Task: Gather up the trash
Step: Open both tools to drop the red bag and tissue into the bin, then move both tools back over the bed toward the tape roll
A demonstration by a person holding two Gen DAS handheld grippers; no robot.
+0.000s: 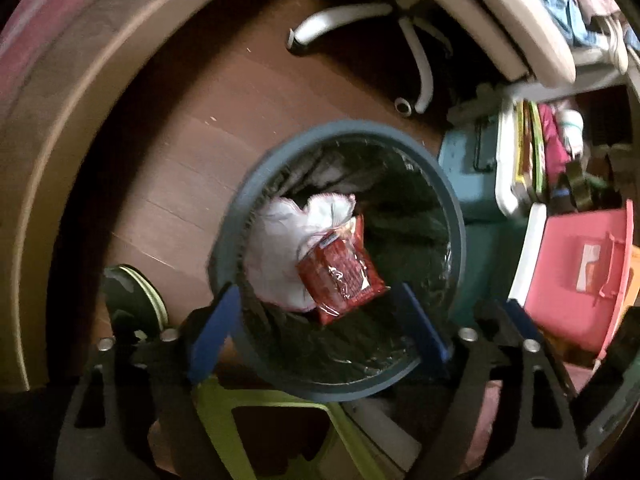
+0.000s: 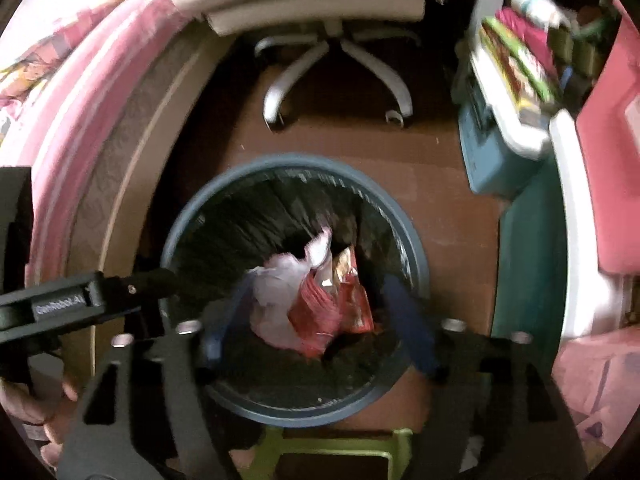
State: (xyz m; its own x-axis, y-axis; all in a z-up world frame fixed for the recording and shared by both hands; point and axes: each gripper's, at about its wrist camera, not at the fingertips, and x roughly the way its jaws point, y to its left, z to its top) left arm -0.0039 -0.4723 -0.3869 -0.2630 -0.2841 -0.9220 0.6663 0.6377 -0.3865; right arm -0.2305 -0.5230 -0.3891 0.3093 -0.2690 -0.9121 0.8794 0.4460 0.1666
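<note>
Dropping trash: both grippers, left (image 1: pixel 316 316) and right (image 2: pixel 320 320), hang over bin (image 2: pixel 192 216), jaws spread wide, nothing gripped. White wad (image 1: pixel 276 256), red wrapper (image 1: pixel 340 276) inside bin. Next, likely: lift clear of bin, seek more litter.

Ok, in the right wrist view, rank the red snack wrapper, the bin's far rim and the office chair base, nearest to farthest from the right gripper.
1. Red snack wrapper, between the open right gripper's fingers, inside the bin.
2. Bin's far rim, straight ahead.
3. Office chair base, beyond the bin, top of view.
</note>
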